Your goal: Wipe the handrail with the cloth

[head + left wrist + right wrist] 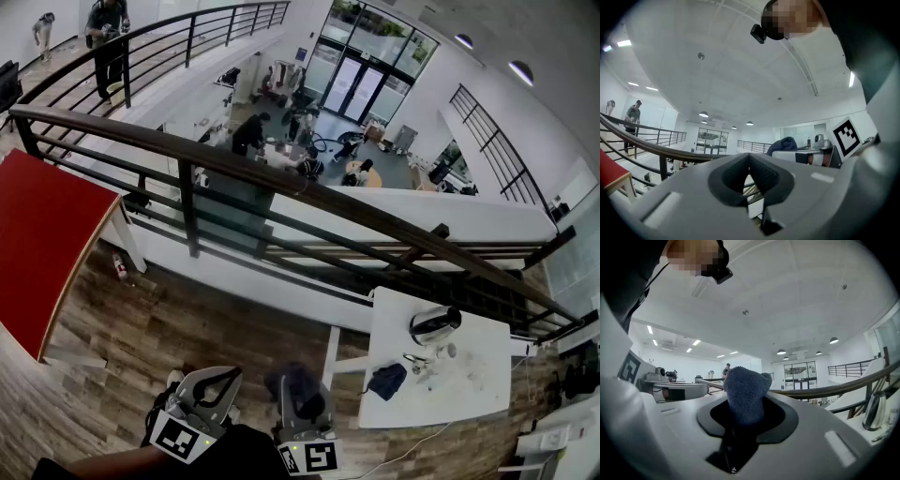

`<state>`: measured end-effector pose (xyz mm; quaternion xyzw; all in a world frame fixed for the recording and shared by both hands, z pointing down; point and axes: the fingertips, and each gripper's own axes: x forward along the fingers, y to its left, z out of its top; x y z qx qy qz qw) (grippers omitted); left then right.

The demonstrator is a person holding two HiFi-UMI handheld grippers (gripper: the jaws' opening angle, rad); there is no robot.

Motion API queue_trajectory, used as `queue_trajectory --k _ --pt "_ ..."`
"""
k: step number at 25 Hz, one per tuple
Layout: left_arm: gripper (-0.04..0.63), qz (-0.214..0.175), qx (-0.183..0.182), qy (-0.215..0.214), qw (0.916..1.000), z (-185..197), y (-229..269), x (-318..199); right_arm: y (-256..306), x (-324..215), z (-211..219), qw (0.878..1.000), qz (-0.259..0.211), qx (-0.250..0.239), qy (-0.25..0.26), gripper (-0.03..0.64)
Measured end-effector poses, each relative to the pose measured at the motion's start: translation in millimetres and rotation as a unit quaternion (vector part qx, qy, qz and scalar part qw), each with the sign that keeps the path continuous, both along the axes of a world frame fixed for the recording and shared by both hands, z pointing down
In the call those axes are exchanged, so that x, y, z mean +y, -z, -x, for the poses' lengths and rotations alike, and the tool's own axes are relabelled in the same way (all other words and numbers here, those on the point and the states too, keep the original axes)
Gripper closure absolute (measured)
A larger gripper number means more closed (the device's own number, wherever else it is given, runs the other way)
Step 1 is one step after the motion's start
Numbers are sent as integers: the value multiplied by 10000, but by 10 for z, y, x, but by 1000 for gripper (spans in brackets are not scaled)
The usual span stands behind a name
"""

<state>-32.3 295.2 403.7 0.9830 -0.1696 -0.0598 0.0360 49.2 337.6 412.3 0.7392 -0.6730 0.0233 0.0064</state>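
Two grippers low at head-view bottom edge, bodies cut off by frame
Right gripper (pixel 743 413) clamped on blue cloth (pixel 744 387), which hides its jaw tips; left gripper (pixel 749 161) jaws together, empty; handrail (pixel 281 183) well apart from cloth, untouched

2 grippers (pixel 212 390) (pixel 302 401); 1 cloth (pixel 743 390); 1 handrail (pixel 281 178); 1 white table (pixel 473 380); 1 red tabletop (pixel 47 234).
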Motion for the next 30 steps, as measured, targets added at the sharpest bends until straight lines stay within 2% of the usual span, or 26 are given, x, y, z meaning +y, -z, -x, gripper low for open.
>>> queue_trajectory --k 9,30 --pt "595 350 -163 250 9989 198 -163 -10 6 6 97 10000 -28 21 58 502" --pt "595 275 -470 354 9979 89 -270 83 -87 5 -6 9999 -78 -69 3 491"
